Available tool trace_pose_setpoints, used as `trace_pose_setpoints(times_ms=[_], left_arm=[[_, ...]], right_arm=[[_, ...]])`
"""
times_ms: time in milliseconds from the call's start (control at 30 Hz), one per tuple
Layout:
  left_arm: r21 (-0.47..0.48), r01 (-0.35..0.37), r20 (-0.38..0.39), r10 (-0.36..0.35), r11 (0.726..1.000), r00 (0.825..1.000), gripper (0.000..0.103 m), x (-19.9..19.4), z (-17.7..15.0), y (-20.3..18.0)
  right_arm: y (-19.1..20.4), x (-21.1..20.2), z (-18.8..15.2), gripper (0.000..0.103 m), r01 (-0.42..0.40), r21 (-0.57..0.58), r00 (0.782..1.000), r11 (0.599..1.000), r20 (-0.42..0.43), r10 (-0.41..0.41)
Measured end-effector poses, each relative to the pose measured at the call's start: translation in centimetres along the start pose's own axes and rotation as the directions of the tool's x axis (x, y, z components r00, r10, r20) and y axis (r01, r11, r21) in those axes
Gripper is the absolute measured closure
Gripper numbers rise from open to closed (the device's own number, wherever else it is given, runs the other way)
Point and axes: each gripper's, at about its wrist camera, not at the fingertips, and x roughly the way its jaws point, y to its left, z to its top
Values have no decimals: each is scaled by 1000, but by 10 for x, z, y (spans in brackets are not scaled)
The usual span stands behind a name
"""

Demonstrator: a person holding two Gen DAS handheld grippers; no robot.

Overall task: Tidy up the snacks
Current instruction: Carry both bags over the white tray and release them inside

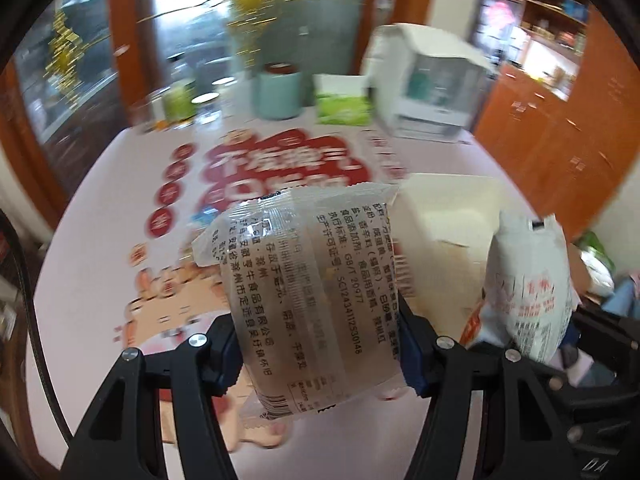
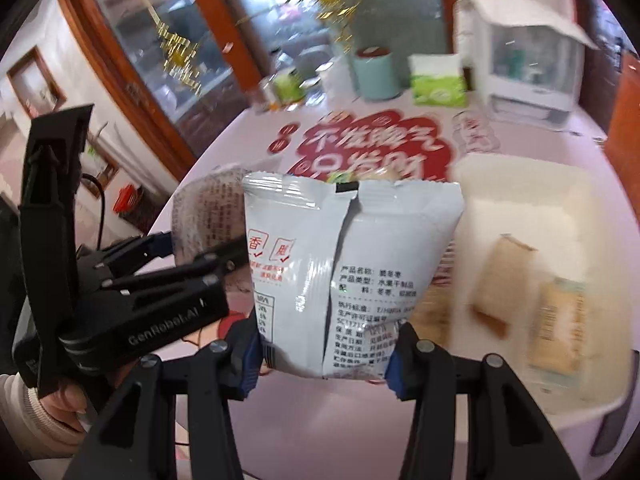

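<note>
The left gripper (image 1: 320,344) points steeply downward, its blue-padded jaws pressed against the two sides of a translucent snack packet (image 1: 304,296) held clear of the surface. The right gripper (image 2: 324,356) tilts down likewise, its blue pads clamped on a white snack pouch (image 2: 352,276). In the right wrist view the left gripper sits just to the left, and a hand (image 2: 68,408) in a pale sleeve, somewhat blurred, appears to wrap its handle.

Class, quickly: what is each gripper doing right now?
Left gripper: shut on the clear snack packet.
Right gripper: shut on the pale grey snack bag.
</note>
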Motion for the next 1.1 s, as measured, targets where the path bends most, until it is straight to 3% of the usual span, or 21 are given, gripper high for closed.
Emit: trace_pose_setpoints(times_ms=[200,400,700,1000,1100], left_arm=[[101,88,-14,-88,991,996,41,6,1,-84],[148,113,-47,-107,982,993,40,20,-4,-147],[133,94,-52,-88,987,995,40,33,6,-186],[157,29,-76,-17,987,997,38,46,14,-199],[149,13,-84,0,989,996,30,50,18,-198]], right_arm=[[-64,-66,-7,54,62,102,993,993,95,-72],[-126,-106,-14,54,97,186,981,978,150,-126],[-175,-104,-8,53,116,172,985,978,107,-136],[-195,-79,39,53,156,112,981,981,101,-168],[-198,-64,52,50,169,91,981,981,82,-177]])
